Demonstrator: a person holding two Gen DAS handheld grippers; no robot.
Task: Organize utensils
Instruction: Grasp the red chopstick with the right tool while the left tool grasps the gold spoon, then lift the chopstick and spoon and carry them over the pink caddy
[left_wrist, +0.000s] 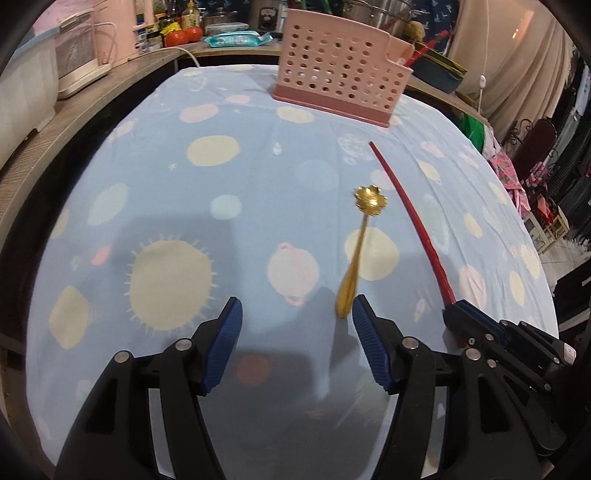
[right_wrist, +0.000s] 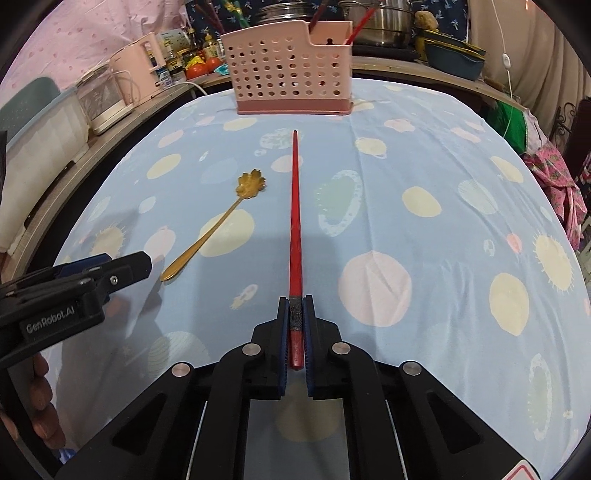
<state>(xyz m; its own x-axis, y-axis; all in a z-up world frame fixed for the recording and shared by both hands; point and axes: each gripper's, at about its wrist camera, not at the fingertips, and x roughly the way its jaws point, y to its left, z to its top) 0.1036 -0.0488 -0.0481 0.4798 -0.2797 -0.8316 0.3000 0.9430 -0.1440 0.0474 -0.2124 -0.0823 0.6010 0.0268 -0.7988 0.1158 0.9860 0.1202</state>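
A red chopstick points toward a pink perforated utensil basket at the table's far side. My right gripper is shut on the chopstick's thick end. The chopstick and right gripper also show in the left wrist view, with the basket beyond. A gold flower-bowl spoon lies on the cloth; it also shows in the right wrist view. My left gripper is open, its right fingertip beside the spoon's handle end. The left gripper appears at left in the right wrist view.
The table carries a blue cloth with planet prints. A red chopstick stands in the basket. A wooden counter at left holds pink appliances, bottles and tomatoes. Pots stand behind the basket. Clothes hang at right.
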